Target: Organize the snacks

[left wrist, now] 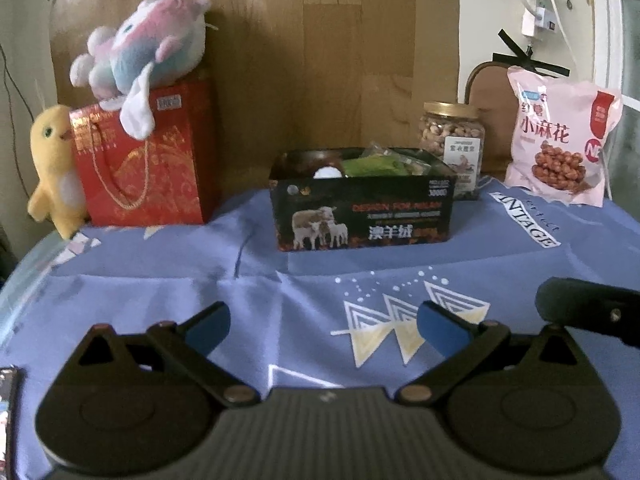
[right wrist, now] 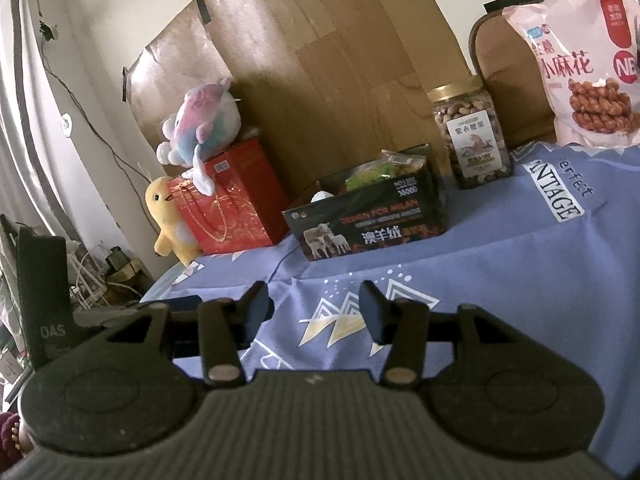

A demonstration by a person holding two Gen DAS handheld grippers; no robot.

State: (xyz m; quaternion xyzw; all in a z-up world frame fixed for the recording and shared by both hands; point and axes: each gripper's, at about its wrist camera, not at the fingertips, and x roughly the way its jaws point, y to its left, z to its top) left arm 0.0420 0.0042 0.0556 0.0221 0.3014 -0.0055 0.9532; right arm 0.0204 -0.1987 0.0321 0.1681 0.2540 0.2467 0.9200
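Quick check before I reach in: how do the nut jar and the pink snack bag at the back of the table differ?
The nut jar is a rigid, clear container with a gold lid, its nuts visible; the pink snack bag is soft, opaque and sealed, showing only a printed picture. The jar stands upright on its own base, while the bag leans back against the chair behind it. The bag is taller and wider than the jar. Both sit on the blue cloth, outside the black box.

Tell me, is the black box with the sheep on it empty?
No. The black box is open-topped and holds snacks: green packets and something white poke above its rim. How full it is cannot be told.
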